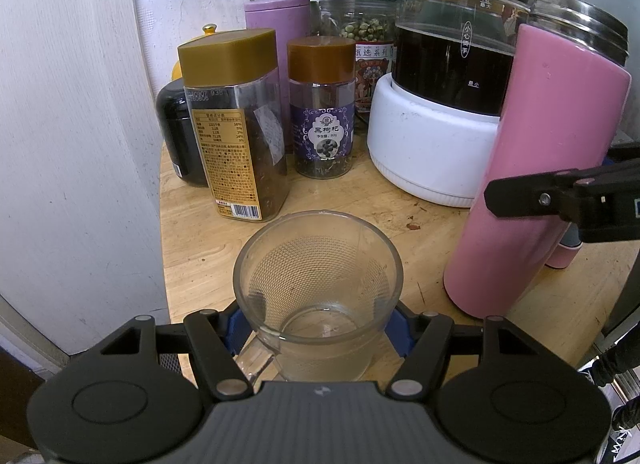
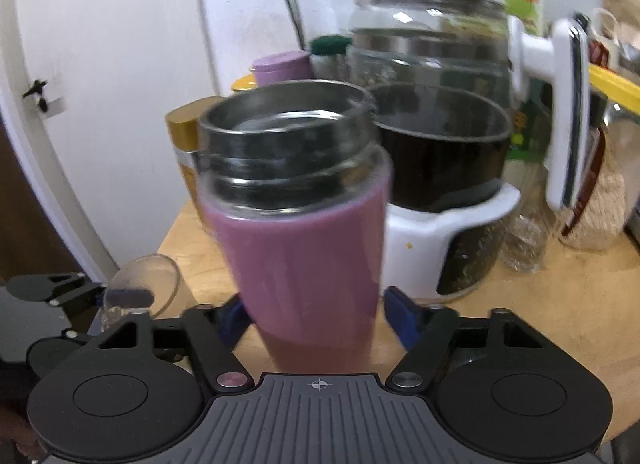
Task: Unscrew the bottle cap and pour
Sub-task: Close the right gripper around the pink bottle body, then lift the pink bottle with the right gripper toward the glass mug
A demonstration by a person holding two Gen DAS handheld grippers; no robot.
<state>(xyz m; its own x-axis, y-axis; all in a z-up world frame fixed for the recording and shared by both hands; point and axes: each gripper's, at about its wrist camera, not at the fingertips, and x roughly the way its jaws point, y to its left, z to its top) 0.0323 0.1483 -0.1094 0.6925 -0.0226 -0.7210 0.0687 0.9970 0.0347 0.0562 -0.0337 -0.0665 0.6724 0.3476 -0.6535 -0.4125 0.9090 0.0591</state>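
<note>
The right gripper [image 2: 316, 316] clasped the uncapped pink bottle [image 2: 304, 256]; the left gripper [image 1: 318, 328] clasped the glass cup [image 1: 318, 288] beside it. Tilting slowly over the cup's rim looked wisest.

Jars [image 1: 240, 124] and a kettle [image 1: 436, 104] wall off the table's [image 1: 200, 232] back; bare wood lies open between them and the glass cup [image 1: 318, 284].

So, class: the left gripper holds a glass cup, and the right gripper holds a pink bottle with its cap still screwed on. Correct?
Not quite. The pink bottle in the right gripper has no cap; the right wrist view shows its open threaded mouth. The left gripper does hold the glass cup.
</note>
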